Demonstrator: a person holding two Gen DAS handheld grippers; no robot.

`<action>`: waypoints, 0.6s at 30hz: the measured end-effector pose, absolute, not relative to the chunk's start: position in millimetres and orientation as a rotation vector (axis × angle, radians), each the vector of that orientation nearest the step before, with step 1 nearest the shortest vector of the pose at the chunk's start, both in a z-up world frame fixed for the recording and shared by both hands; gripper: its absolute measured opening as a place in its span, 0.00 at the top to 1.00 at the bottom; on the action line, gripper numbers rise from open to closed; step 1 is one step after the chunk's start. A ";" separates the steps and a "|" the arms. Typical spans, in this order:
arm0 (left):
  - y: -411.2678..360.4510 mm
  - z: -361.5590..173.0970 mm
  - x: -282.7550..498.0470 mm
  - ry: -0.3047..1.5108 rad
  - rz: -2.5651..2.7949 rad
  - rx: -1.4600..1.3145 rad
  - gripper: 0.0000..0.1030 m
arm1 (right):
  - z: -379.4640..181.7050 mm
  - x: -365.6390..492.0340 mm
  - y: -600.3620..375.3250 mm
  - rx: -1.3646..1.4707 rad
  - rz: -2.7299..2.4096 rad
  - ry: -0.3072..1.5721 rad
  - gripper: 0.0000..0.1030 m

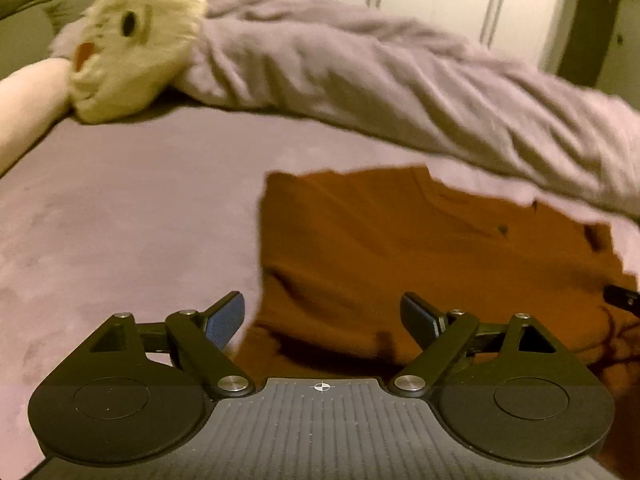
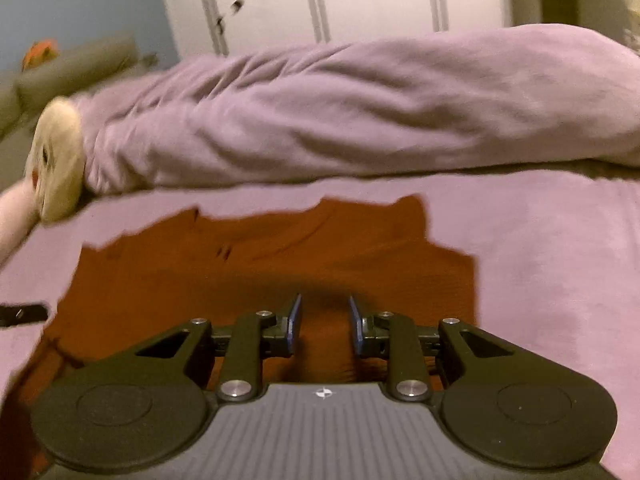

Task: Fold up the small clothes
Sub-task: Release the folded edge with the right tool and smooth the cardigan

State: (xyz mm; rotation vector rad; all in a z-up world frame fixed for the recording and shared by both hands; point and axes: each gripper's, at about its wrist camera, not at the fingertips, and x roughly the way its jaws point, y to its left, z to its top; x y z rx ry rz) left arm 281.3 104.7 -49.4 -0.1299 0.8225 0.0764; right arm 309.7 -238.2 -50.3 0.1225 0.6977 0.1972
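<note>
- Hovering both tools over the rust-orange shirt (image 1: 400, 248), which lies spread out on the bed (image 1: 120, 208), on the near side of the mattress, so we guess we're lining up for a fold and nothing is lifted yet.
- Our left gripper (image 1: 323, 312) has its fingers spread wide apart, nothing between them. It hangs over the shirt's left edge, one finger over the purple sheet and the other over the fabric, which looks like a setup for pinching that side.
- Our right gripper (image 2: 323, 316) is only partly apart, a narrow gap with cloth visible behind it. Can't really tell if the pads touch the shirt, but nothing looks pinched.
- Each gripper sits on its own half of the garment, probably so we can grab two points at once and bring them over together.
- The shirt itself: flat-ish but not smooth, soft wrinkles running across it, a ragged-looking far edge with a dip that may be the neckline. Both views are blurry, so sleeves are hard to make out.
- Bunched lilac duvet (image 2: 360, 120) lies behind it, well apart, and a cream plush toy (image 1: 136, 40) sits at the far left.
</note>
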 end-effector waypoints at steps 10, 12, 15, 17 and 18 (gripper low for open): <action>106.1 -81.5 288.7 0.867 0.129 -0.059 0.06 | -79.2 313.2 -233.9 -0.101 0.139 0.717 0.71; 108.7 -77.3 286.6 0.866 0.150 -0.060 0.08 | -80.4 312.0 -241.1 -0.124 0.085 0.712 0.71; 106.6 -60.7 281.3 0.838 0.173 -0.079 0.13 | -72.9 309.8 -249.1 -0.098 0.022 0.723 0.71; 98.5 -47.2 281.5 0.797 0.133 -0.095 0.12 | -63.4 305.1 -240.8 -0.098 0.034 0.688 0.69; 92.2 -42.9 284.1 0.786 0.112 -0.090 0.11 | -58.5 302.7 -233.8 -0.095 0.057 0.664 0.68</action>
